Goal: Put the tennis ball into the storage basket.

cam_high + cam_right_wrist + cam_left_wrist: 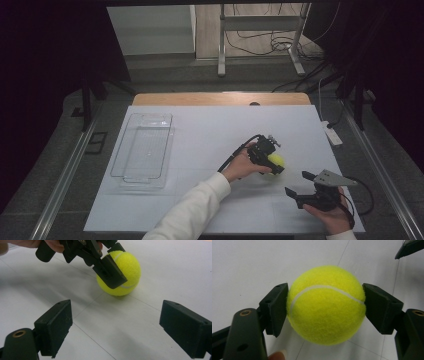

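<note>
Your left gripper (325, 306) was clamped on the fuzzy yellow tennis ball (326, 305): both black pads pressed against its sides, one on each flank, with the white seam running across the face toward the camera. In the high view that left gripper (274, 165) sat with the ball (276, 161) on the white sheet-covered surface (210, 135), well to the right of the clear plastic rectangular tray (145, 150). From the right gripper view the ball (122, 272) looked to be resting on the surface or just at it; I couldn't tell whether it was lifted clear.

Your right gripper (297, 186) was released, jaws spread wide with nothing between them. It sat near the ball, to the right of it and closer to you, pointing back toward it. In the right gripper view the two pads (56, 326) framed bare surface, with the ball and the left gripper (113, 270) beyond them.

The tray lay flat and apart from both grippers, on the far left of the ball.
</note>
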Demonstrator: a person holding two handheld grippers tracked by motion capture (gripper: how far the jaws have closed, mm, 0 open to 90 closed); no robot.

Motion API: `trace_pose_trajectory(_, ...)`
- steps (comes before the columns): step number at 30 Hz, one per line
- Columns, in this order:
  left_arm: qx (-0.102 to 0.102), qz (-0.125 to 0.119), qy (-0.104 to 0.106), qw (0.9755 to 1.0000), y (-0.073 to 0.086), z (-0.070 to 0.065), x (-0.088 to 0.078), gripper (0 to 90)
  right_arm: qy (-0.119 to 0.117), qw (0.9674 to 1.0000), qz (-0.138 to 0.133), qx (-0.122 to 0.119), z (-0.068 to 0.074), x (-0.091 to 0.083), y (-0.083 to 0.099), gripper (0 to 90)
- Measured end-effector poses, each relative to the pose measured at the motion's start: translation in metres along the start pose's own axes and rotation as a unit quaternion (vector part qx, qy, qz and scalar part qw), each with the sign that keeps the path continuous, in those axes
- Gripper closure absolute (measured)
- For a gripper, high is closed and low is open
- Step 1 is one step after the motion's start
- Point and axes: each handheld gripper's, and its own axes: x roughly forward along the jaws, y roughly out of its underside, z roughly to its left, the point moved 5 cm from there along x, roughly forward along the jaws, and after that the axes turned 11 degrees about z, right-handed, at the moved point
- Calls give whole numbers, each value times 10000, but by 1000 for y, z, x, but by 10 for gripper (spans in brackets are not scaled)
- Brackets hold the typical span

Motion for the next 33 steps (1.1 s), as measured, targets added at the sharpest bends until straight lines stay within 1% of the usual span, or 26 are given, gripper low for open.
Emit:
trace_pose_trajectory(5, 8, -17, -44, 10000, 0, 1, -2, 268, 1, 10000, -1, 3, 0, 0, 0, 117)
trace_pose_trajectory(9, -6, -101, -116, 9999, 1, 3, -5, 269, 5, 10000, -18, 13, -1, -1, 0, 117)
trace_pose_trajectory(16, -1, -254, -94, 9996, 1, 3, -15, 269, 28, 10000, -33, 27, -1, -1, 0, 117)
trace_pose_trajectory(19, 58, -266, -105, 9996, 2, 4, -19, 269, 27, 10000, -26, 25, -1, -1, 0, 117)
trace_pose_trajectory(20, 9, -341, -87, 9994, 2, 3, -20, 269, 30, 10000, -32, 24, -1, -1, 0, 117)
trace_pose_trajectory(25, 25, -448, -116, 9989, 6, 3, -29, 269, 26, 10000, -23, 38, -1, -1, 0, 117)
trace_pose_trajectory(28, -12, -569, -119, 9983, 7, 3, -35, 269, 26, 10000, -8, 28, -1, -1, 0, 117)
trace_pose_trajectory(31, -23, -626, -129, 9980, 8, 3, -38, 269, 36, 10000, 9, 18, -1, 0, 0, 117)
trace_pose_trajectory(32, 8, -608, -146, 9980, 9, 3, -40, 269, 39, 10000, 12, 19, -1, 0, 0, 117)
trace_pose_trajectory(33, -16, -648, -135, 9978, 9, 2, -40, 269, 39, 10000, 13, 18, -1, 0, 0, 117)
